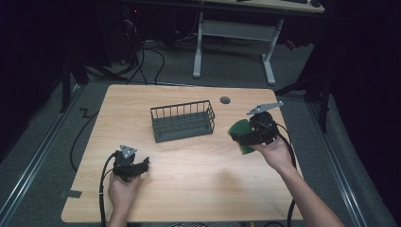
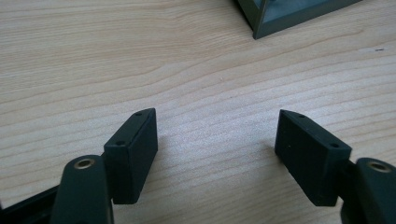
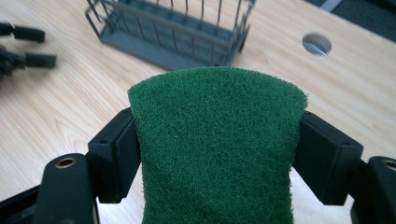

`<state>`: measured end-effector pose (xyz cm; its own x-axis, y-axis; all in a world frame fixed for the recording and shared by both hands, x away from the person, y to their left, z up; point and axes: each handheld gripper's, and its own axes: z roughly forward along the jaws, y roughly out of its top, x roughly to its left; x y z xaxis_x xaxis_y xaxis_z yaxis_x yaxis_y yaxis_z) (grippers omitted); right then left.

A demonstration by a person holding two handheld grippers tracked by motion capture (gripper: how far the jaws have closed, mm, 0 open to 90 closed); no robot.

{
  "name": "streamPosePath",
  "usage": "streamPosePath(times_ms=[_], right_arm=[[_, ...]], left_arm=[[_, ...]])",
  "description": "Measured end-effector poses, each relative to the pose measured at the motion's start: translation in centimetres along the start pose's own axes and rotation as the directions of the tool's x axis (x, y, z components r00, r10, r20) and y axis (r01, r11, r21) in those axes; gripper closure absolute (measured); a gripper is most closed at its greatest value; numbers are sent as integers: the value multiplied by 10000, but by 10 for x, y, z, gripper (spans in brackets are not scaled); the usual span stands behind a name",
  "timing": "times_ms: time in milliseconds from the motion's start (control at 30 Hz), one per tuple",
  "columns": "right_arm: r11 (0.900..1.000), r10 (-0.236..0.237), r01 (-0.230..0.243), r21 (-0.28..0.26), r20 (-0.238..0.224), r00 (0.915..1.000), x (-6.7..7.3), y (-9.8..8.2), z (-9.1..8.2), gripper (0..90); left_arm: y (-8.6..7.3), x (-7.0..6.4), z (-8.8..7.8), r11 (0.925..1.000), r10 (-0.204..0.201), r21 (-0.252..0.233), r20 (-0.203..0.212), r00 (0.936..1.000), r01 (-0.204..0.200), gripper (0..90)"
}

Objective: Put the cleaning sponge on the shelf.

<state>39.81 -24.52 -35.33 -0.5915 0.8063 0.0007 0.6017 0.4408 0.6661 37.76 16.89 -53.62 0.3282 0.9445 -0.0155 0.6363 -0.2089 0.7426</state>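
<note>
A green scouring pad (image 3: 215,140) is pinched between both jaws of my right gripper (image 3: 217,154), which is shut on it. In the high view that pad (image 1: 240,134) is held above the table, to the right of a dark wire basket (image 1: 182,120), in my right gripper (image 1: 246,137). The basket (image 3: 173,28) lies ahead in the right gripper view. My left gripper (image 1: 142,165) rests low on the wooden table (image 1: 198,165) near its front left, its jaws (image 2: 217,149) standing wide apart with bare wood between them.
A round cable hole (image 1: 225,100) sits in the tabletop behind the basket. A corner of the basket (image 2: 280,18) shows at the top of the left gripper view. A white desk frame (image 1: 234,42) stands beyond the table on the dark floor.
</note>
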Motion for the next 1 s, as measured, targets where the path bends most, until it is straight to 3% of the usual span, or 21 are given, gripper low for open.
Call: streamPosePath(times_ms=[133, 433, 900, 1000], right_arm=[[9999, -53, 52, -152, -72, 10000, 1, 16, 6, 240], [9983, 430, -452, -379, -559, 9975, -5, 44, 23, 240], [9979, 501, -515, -403, -346, 9981, -9, 85, 55, 239], [9987, 431, -433, -269, -85, 9990, -9, 92, 63, 238]], left_arm=[[0, 0, 0, 10000, -1, 1, -2, 10000, 1, 303], [0, 0, 0, 10000, -22, 11, -26, 10000, 22, 304], [0, 0, 0, 10000, -26, 6, -43, 10000, 26, 305], [0, 0, 0, 10000, -25, 11, -38, 10000, 25, 305]])
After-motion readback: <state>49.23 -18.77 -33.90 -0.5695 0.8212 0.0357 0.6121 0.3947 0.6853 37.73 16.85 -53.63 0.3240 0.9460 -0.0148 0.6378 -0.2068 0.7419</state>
